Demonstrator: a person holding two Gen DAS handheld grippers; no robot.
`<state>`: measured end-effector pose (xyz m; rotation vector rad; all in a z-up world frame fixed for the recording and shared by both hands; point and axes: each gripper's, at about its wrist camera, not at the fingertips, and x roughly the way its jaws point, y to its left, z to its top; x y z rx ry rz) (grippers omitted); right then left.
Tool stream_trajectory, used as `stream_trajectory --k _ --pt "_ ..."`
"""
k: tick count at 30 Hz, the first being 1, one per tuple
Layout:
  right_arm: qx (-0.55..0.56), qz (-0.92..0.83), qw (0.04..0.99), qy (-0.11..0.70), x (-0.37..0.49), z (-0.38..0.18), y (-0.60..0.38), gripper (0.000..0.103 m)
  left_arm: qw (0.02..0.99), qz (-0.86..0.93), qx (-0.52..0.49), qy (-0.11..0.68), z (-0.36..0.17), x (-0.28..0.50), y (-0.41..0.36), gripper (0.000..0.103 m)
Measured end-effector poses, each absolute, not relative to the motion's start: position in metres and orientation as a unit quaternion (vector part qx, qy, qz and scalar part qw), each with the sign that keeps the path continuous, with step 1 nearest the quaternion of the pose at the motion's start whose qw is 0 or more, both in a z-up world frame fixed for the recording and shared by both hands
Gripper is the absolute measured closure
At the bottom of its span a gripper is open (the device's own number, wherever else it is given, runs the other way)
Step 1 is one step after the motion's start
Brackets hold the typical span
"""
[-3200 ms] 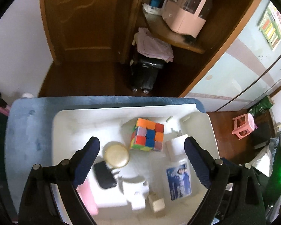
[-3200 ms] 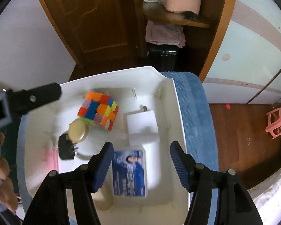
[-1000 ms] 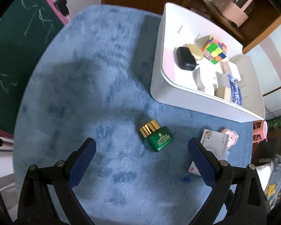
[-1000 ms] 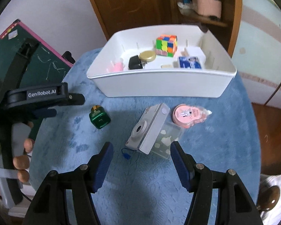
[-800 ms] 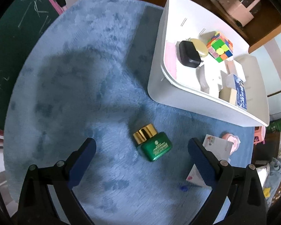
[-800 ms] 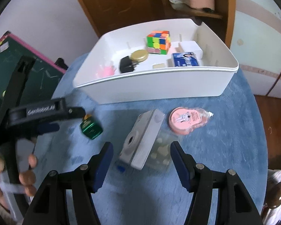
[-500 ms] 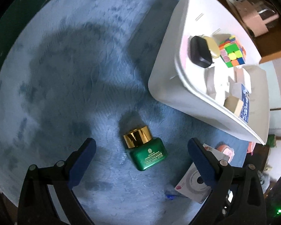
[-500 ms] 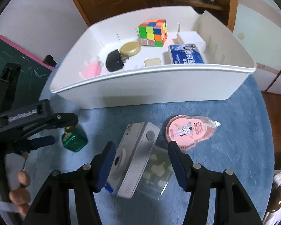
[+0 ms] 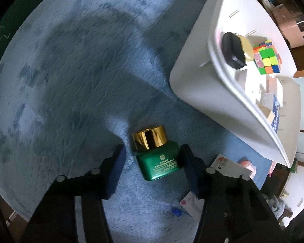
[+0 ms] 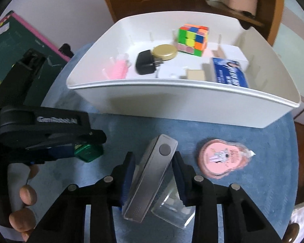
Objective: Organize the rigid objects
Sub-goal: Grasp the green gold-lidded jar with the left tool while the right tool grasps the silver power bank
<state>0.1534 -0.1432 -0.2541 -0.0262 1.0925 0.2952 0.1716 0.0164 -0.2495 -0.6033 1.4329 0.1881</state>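
Observation:
A green jar with a gold cap lies on its side on the blue cloth. My left gripper straddles it, jaws closing; the right-hand pad touches the jar and a gap remains on the other side. In the right wrist view the same jar shows under that gripper. A silver camera stands on edge against a clear case. Around the camera sits my right gripper, jaws closing, pads a sliver away from both sides.
A white bin behind holds a colour cube, a black charger, a gold lid, a pink item and a blue box. A pink round packet lies right of the camera. A person's fingers grip the left tool.
Both grippers have left the bin and sunk toward the cloth. The left jaws narrowed around the green jar; the right jaws narrowed around the silver camera.

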Motion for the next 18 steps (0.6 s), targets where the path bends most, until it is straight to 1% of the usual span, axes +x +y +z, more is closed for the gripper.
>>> stream_trajectory --k 4,7,8,12,15,18 --pt "-0.011 0.151 0.837 0.526 0.157 -0.257 -0.137 0.065 0.709 0.087 -0.273 0.645 -0.255 0.165 0.011 0.047" --pt "-0.023 0.154 0.833 0.532 0.159 -0.258 -0.131 0.065 0.704 0.086 -0.283 0.646 -0.258 0.162 0.013 0.051" --pt "-0.026 0.154 0.829 0.537 0.160 -0.259 -0.129 0.065 0.701 0.084 -0.290 0.646 -0.258 0.162 0.014 0.054" --pt "-0.028 0.143 0.810 0.569 0.163 -0.262 -0.126 0.065 0.692 0.088 -0.296 0.653 -0.253 0.161 0.016 0.054" --pt "-0.025 0.125 0.793 0.596 0.161 -0.268 -0.129 0.068 0.687 0.089 -0.293 0.659 -0.253 0.156 0.018 0.054" --pt "0.017 0.132 0.783 0.608 0.157 -0.267 -0.140 0.072 0.681 0.075 -0.299 0.664 -0.254 0.149 0.024 0.055"
